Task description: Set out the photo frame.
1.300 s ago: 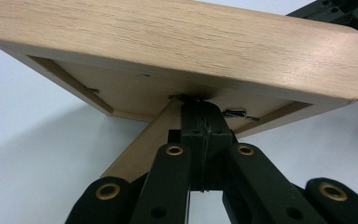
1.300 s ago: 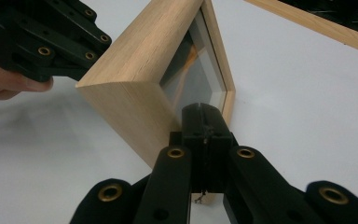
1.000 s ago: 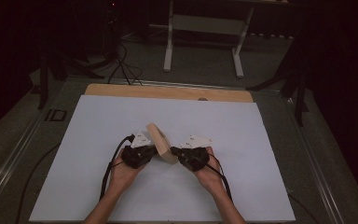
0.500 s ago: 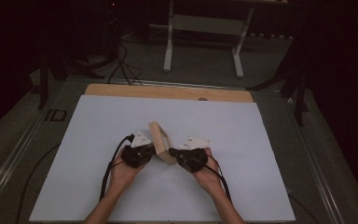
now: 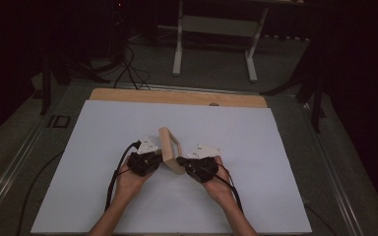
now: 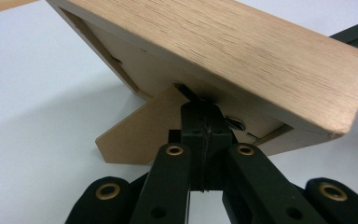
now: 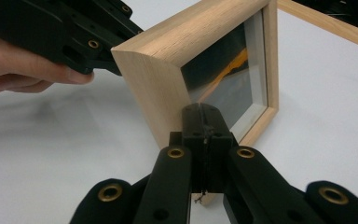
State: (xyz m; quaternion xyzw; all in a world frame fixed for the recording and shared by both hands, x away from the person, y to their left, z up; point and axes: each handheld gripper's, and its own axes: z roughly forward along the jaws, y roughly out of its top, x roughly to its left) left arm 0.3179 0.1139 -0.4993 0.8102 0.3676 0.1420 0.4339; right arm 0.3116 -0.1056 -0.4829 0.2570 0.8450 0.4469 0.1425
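A light wooden picture frame point(image 5: 170, 147) stands tilted on the white sheet, propped on its cardboard easel leg point(image 6: 140, 135). My left gripper point(image 5: 158, 160) is shut, its tips against the frame's back point(image 6: 242, 51) beside a small metal clip. My right gripper point(image 5: 179, 161) is shut too, its tips touching the glazed front near the lower corner of the frame point(image 7: 168, 70). In the left gripper view the closed tips of the left gripper point(image 6: 200, 109) sit under the leaning back. In the right gripper view the right gripper point(image 7: 204, 114) faces the glass, with the left gripper point(image 7: 74, 37) behind.
The white sheet point(image 5: 275, 147) covers a table with a wooden strip point(image 5: 177, 97) along its far edge. Cables trail from both grippers toward the near edge. A metal stand point(image 5: 214, 29) and loose cables lie on the dark floor beyond.
The frame has turned a little more upright between the grippers. Both hands stay close on either side of it.
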